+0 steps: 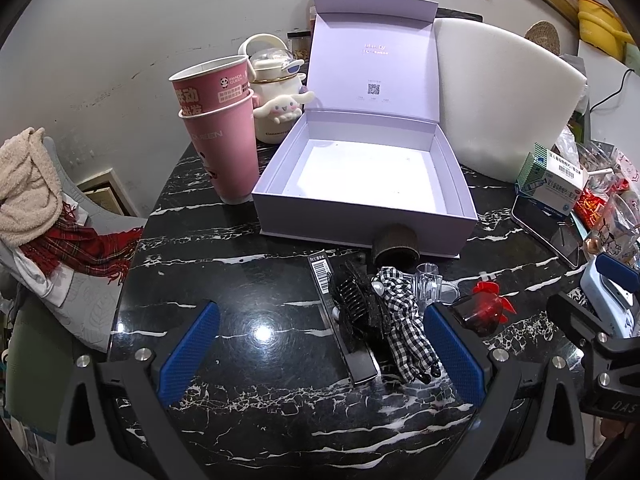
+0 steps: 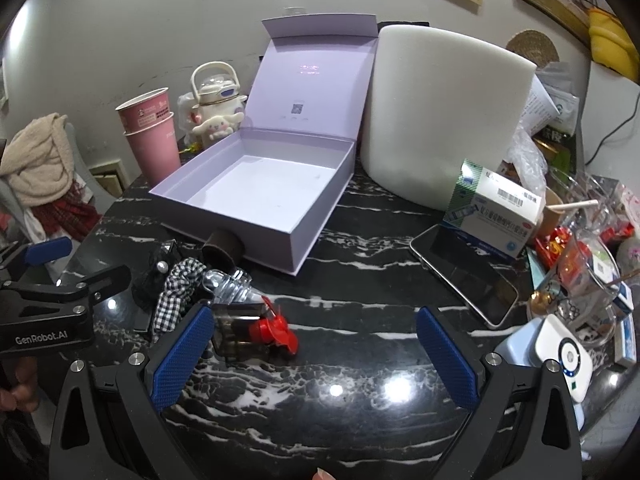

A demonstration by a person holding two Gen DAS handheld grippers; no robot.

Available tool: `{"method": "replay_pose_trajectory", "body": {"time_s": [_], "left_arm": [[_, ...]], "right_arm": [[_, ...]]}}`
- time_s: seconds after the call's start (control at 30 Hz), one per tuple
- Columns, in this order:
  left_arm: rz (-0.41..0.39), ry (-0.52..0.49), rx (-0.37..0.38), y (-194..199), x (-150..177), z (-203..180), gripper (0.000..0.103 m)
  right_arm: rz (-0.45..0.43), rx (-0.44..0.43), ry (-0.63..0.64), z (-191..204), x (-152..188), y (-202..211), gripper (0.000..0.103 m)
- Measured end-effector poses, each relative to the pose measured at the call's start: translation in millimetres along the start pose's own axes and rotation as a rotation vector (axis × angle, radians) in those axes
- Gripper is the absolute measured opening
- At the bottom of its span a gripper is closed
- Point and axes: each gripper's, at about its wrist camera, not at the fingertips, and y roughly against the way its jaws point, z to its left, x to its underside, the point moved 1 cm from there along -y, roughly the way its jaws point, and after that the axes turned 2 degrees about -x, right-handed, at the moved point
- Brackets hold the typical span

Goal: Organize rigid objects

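Observation:
An open, empty lilac box [image 1: 360,216] [image 2: 256,216] stands on the black marble table. In front of it lies a pile: a long black case with a barcode [image 1: 346,332], a black hair comb [image 1: 356,300], a checkered scrunchie [image 1: 404,320] [image 2: 176,292], a brown cylinder [image 1: 396,246] [image 2: 224,246], a clear bottle [image 1: 430,282] [image 2: 226,284] and a smoky box with a red piece [image 1: 482,312] [image 2: 256,328]. My left gripper [image 1: 320,344] is open, its fingers either side of the case and scrunchie. My right gripper [image 2: 316,348] is open, the smoky box just by its left finger.
Pink stacked cups [image 1: 220,128] and a cream kettle [image 1: 276,92] stand left of the lilac box. A white foam block [image 2: 444,116] stands behind right. A phone [image 2: 464,272], a medicine box [image 2: 496,208], glasses and clutter fill the right edge. A chair with a scarf [image 1: 52,208] is left.

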Motion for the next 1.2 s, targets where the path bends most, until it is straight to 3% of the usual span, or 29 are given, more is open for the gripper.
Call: {"method": "replay_pose_trajectory", "body": {"time_s": [0.43, 0.97, 1.2], "left_arm": [[0.010, 0.017, 0.015, -3, 5, 3, 0.103], [0.016, 0.030, 0.060, -7, 21, 9, 0.102], [0.038, 0.039, 0.035, -17, 22, 13, 0.095]], "right_arm": [[0.013, -0.034, -0.032, -3, 2, -4, 0.103], [0.043, -0.150, -0.031, 5, 21, -14, 0.083], [0.022, -0.125, -0.002, 8, 22, -13, 0.079]]}}
